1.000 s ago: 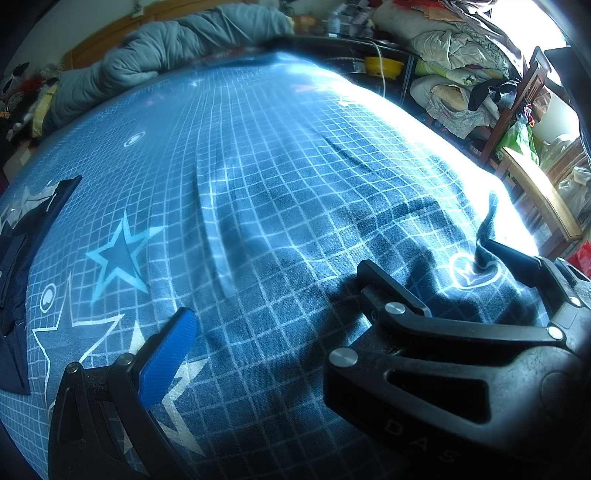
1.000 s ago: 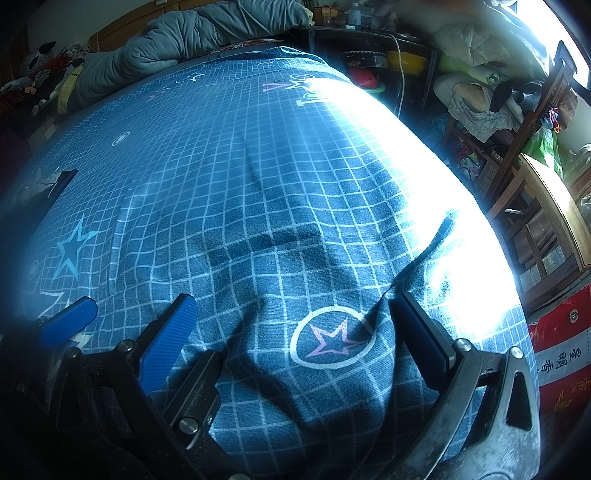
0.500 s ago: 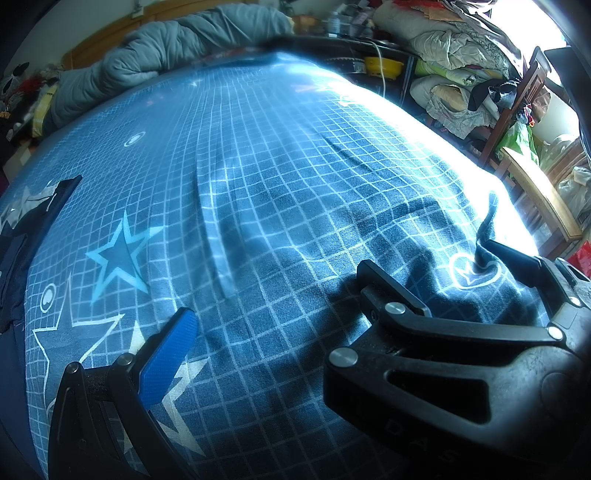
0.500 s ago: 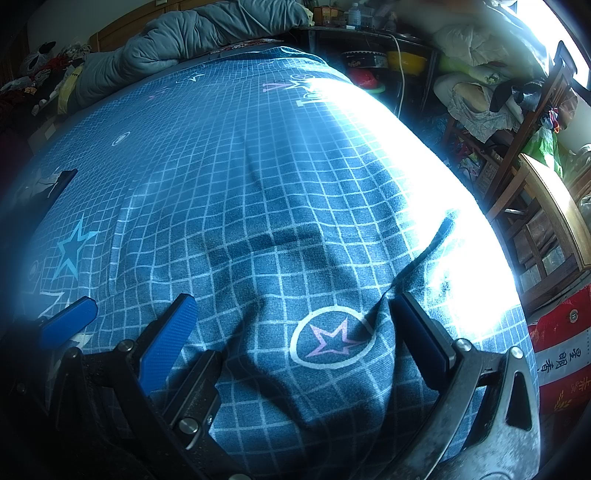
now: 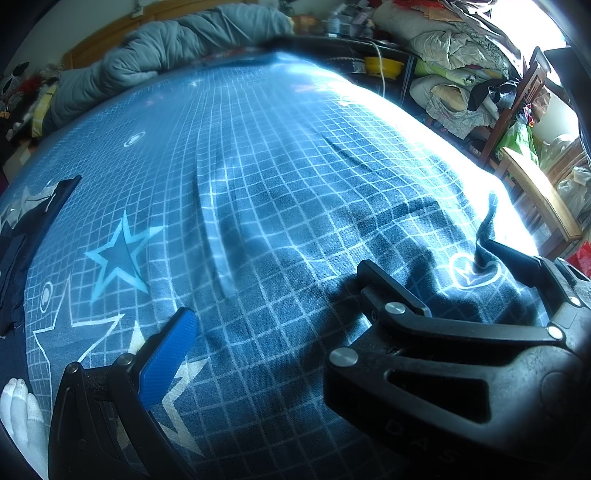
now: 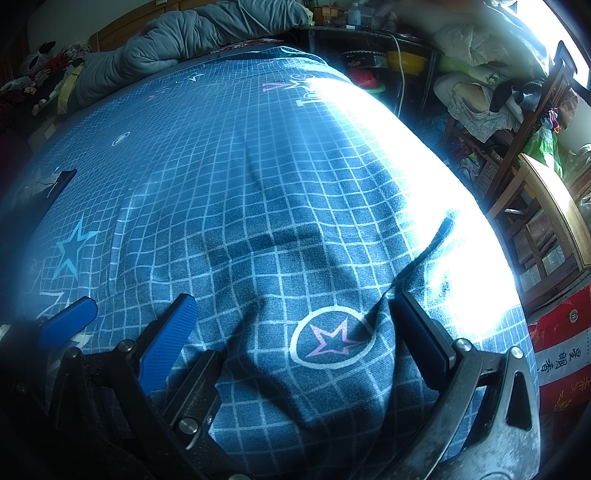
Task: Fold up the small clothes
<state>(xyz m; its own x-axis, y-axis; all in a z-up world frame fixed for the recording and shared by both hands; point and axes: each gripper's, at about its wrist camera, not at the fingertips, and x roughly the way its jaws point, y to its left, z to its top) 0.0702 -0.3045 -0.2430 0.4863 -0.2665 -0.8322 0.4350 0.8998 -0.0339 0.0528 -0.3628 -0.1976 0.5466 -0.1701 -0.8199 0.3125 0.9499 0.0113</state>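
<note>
Item 1, dark garment [image 5: 22,236]: lies flat at the far left edge of your blue checked bedsheet [image 5: 280,177], long axis near to far. Your left gripper [image 5: 295,314] and right gripper [image 6: 291,321]: fingers apart, empty, resting on the sheet.

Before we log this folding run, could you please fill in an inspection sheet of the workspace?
Surface: blue grid bed sheet, wrinkled, bunched up inside the right gripper.
Job's things: dark garment at the sheet's left edge; white fabric nearby, unclear.
Clutter: yellow bowl and bottle beyond the bed.
Grippers: left gripper open; right gripper open.
Cables: white cable beside the bowl.
Surroundings: grey duvet, wooden chair, bedding piles, red sack.
</note>
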